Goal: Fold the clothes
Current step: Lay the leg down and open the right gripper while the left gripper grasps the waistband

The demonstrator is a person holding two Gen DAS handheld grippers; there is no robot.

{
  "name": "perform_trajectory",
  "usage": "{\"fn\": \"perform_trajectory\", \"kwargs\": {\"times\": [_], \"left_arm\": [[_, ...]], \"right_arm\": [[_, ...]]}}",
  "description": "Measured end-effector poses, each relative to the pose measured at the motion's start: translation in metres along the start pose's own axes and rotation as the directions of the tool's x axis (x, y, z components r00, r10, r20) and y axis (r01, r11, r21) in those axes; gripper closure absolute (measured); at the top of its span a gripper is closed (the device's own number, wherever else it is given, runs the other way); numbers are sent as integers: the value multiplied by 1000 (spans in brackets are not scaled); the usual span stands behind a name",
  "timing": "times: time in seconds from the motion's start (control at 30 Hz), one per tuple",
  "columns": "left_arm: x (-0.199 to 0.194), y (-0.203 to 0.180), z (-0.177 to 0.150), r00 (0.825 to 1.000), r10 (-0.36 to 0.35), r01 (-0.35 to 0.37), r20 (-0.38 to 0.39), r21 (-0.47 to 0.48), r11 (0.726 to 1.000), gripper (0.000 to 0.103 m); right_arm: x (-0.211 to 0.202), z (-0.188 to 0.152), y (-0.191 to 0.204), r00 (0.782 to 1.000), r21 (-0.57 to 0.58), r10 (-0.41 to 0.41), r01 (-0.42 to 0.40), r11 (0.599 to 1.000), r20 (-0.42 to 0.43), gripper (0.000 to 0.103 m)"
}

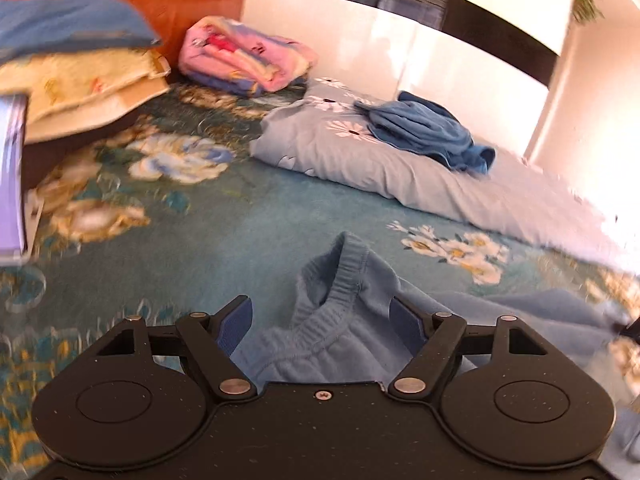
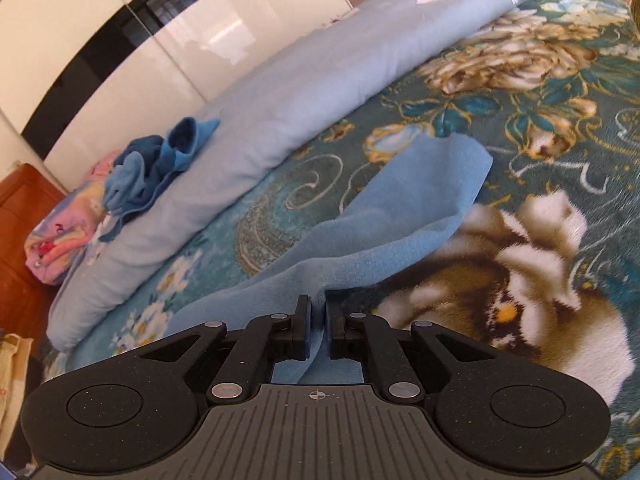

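A light blue fleece garment [image 1: 340, 320] with an elastic waistband lies on the floral bedspread [image 1: 224, 220]. My left gripper [image 1: 322, 316] is open, its blue pads standing on either side of the bunched waistband. In the right wrist view the same light blue garment [image 2: 400, 216] stretches away from me, one flap lifted off the bedspread [image 2: 540, 120]. My right gripper [image 2: 318, 312] is shut on a fold of that fabric, which is pinched between the pads.
A pale blue folded duvet [image 1: 360, 156] runs along the far side, with a crumpled darker blue garment [image 1: 428, 132] on it. A pink folded bundle [image 1: 244, 56] and a stack of yellow and blue linens [image 1: 72, 68] sit at the left. White wardrobe doors [image 2: 120, 80] stand behind the bed.
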State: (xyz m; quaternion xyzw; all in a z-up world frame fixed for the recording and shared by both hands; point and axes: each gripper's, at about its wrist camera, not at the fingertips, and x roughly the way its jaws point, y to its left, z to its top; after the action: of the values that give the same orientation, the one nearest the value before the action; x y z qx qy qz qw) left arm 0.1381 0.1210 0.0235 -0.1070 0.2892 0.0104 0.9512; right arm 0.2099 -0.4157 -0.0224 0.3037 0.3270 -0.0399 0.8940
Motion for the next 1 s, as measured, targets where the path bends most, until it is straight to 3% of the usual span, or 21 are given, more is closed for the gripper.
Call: {"fn": "perform_trajectory", "kwargs": {"times": [0.1,0.17,0.27,0.43,0.6,0.7,0.83,0.93,1.0], "left_arm": [[11,-9,4,999,-25,27,-26,71,997,29],[19,-15,3,996,-52,61,-70,124,990,29],[30,-22,-3,993,-21,45,-120,195,980,29],[32,-4,-8,991,11,10,-130,161,987,23],[22,7,-6,976,-108,129,-187,104,986,26],[8,9,-6,967,-177,196,-182,97,976,26],[-4,12,-9,928,-306,329,-212,83,941,25],[11,4,-7,928,-259,306,-267,150,940,25],[27,4,-4,921,-264,309,-286,124,943,25]], "right_arm": [[-25,1,-2,1000,-16,7,-7,1000,26,94],[-43,-1,-7,999,-15,8,-7,1000,37,75],[-73,-10,-20,998,0,1,-1,1000,59,71],[-119,-28,-42,996,46,-31,27,999,85,62],[-150,-47,-60,994,76,-73,67,995,79,62],[-166,-58,-67,993,113,-83,73,991,85,61],[-181,-70,-70,990,131,-103,90,987,95,59],[-187,-73,-67,990,130,-105,92,987,96,59],[-189,-73,-64,990,127,-103,90,988,97,59]]}}
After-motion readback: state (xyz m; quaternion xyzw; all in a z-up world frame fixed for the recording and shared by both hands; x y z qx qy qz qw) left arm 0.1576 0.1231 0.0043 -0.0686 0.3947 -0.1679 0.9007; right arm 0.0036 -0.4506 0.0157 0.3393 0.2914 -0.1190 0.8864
